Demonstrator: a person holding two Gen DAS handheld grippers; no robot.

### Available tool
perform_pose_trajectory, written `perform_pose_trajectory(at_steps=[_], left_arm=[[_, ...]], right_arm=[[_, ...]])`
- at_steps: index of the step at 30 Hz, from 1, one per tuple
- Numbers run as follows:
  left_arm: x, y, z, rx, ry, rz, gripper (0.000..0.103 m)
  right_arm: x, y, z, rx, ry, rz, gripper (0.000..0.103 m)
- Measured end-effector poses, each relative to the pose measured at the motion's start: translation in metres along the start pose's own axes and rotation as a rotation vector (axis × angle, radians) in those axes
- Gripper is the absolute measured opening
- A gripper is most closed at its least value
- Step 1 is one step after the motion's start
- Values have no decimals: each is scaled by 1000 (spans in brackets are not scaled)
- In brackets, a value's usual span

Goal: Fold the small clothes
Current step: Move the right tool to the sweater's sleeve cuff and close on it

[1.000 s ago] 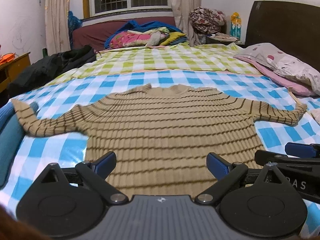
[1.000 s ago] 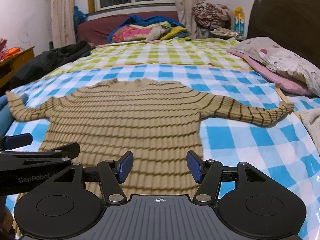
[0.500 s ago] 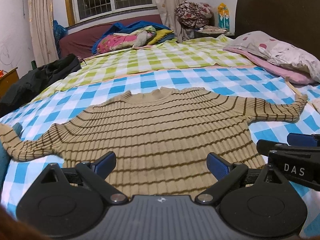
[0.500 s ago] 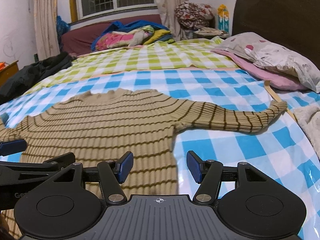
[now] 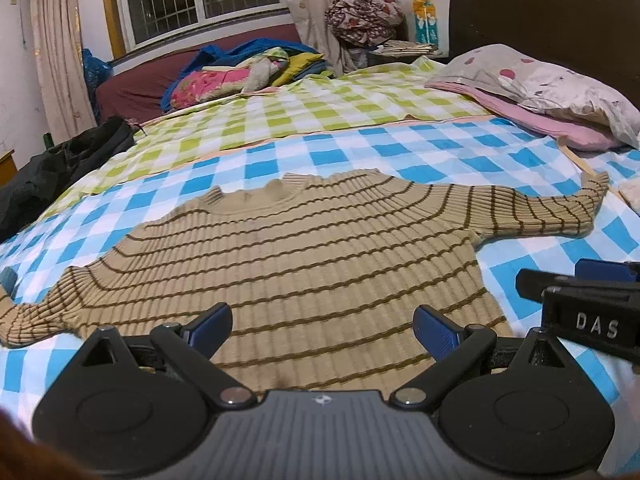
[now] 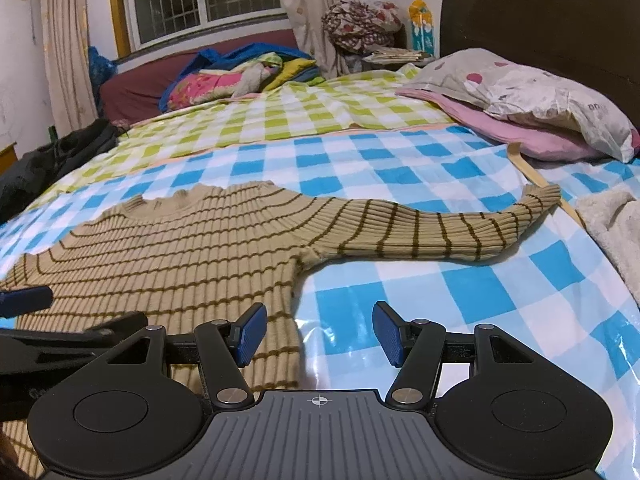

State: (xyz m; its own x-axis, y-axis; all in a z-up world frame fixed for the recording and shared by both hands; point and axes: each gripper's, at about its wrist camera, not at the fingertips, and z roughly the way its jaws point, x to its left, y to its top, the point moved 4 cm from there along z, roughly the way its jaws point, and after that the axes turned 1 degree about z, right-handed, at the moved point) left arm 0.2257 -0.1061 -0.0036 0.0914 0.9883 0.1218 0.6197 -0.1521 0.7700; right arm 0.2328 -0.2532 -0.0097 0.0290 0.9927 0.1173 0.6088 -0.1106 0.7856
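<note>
We see the striped sweater (image 5: 304,264) flat on the bed, sleeves out. Left gripper (image 5: 322,330) wide open, empty, w/ hem between its fingers. Right gripper (image 6: 318,334) open, empty, astride sweater's side edge; only its view shows the white fleece (image 6: 616,232) far right.

Right tool (image 6: 318,334) shifted rightward off the striped sweater (image 6: 168,248), now over the sweater's side edge and the blue checked bedsheet (image 6: 460,304), left tool (image 5: 322,326) turned rightward, the sweater's left sleeve (image 5: 32,320) sliding toward the frame edge, right sleeve (image 6: 440,232) nearer
</note>
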Motion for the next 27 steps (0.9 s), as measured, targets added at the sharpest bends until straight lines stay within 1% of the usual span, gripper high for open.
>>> perform_pose_trajectory(at_steps=[3, 6, 9, 12, 14, 17, 21, 25, 27], left_arm=[[-7, 3, 6, 2, -18, 2, 102], [-18, 9, 14, -4, -34, 11, 102], [-30, 18, 22, -14, -57, 12, 102], [-46, 31, 31, -39, -76, 7, 102], [-57, 39, 36, -54, -93, -4, 102], [-74, 48, 46, -64, -123, -9, 102], [-100, 53, 59, -68, -149, 31, 102], [-114, 49, 66, -60, -171, 45, 102], [-117, 47, 69, -67, -165, 63, 102]], right_arm=[[-11, 4, 2, -12, -7, 17, 57], [-31, 10, 6, -21, -30, 53, 56], [-59, 22, 12, -34, -56, 131, 55], [-91, 39, 18, -75, -114, 184, 54], [-114, 48, 22, -90, -132, 237, 54], [-152, 52, 32, -92, -129, 363, 54], [-190, 52, 47, -87, -142, 463, 55], [-206, 49, 69, -46, -95, 547, 55], [-209, 48, 81, -25, -72, 580, 55]])
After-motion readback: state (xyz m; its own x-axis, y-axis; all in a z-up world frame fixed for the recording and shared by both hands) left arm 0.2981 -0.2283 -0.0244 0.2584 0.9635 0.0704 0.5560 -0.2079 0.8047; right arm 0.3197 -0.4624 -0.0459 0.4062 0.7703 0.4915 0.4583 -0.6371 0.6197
